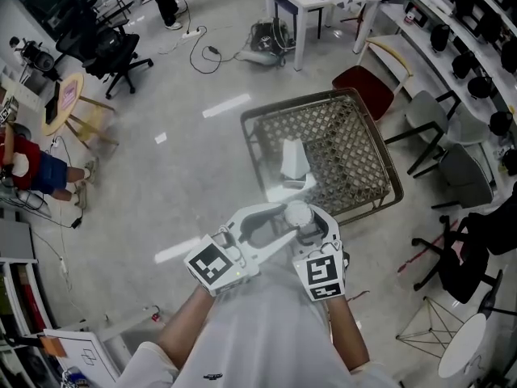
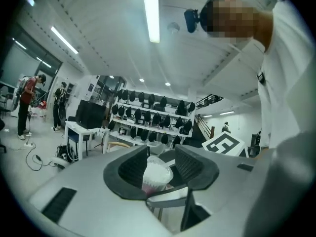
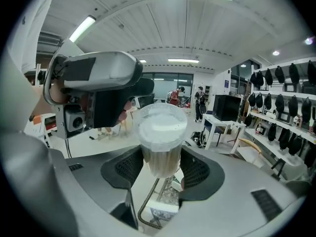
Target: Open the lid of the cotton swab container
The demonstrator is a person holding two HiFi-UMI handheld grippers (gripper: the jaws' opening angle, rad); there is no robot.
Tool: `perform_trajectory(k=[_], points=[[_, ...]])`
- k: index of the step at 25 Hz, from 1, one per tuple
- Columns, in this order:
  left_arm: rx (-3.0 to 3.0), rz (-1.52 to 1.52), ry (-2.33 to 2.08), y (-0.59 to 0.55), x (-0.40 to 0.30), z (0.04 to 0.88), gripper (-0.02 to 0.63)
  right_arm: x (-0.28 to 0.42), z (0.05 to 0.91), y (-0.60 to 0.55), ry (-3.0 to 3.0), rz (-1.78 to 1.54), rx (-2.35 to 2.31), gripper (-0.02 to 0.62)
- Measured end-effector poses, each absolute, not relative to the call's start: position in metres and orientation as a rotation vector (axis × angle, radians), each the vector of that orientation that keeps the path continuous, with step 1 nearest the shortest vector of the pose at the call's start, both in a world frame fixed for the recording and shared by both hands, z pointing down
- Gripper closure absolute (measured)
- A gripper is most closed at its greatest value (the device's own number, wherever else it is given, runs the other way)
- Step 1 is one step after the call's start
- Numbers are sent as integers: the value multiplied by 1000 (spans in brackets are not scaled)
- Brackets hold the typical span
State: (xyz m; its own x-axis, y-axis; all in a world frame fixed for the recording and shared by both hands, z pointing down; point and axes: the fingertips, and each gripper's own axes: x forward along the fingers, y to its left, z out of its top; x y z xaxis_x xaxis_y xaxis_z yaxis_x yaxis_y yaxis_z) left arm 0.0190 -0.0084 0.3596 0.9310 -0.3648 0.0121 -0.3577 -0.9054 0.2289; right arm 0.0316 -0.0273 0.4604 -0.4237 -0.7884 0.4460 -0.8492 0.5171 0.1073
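Above the near rim of the wire basket [image 1: 299, 102], the right tool [image 3: 160, 171] clamps the upright cotton swab container [image 3: 159, 152] by its body, while the left tool [image 2: 162, 168], partly closed, grips the lid [image 3: 160, 115], which looks still seated, so pulling it off remains.

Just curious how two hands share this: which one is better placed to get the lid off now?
Left, probably. The right gripper clamps the container by its body, so it is occupied; the left gripper has its jaws on the lid.
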Motion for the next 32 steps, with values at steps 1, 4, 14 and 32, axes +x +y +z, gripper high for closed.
perform_trajectory(k=[1,4,14,32], points=[[2857,-58,-565,-11,16,359,436,32,459,-28,-2320,186,1348,370],[2825,19,-647,-16,9,368,460,38,453,-29,-2327,182,1380,370],[2736,49,-834,-29,-16,379,571,56,424,-32,-2333,148,1511,370],[2613,41,-1016,-38,-54,397,599,106,418,-4,-2252,154,1766,370]])
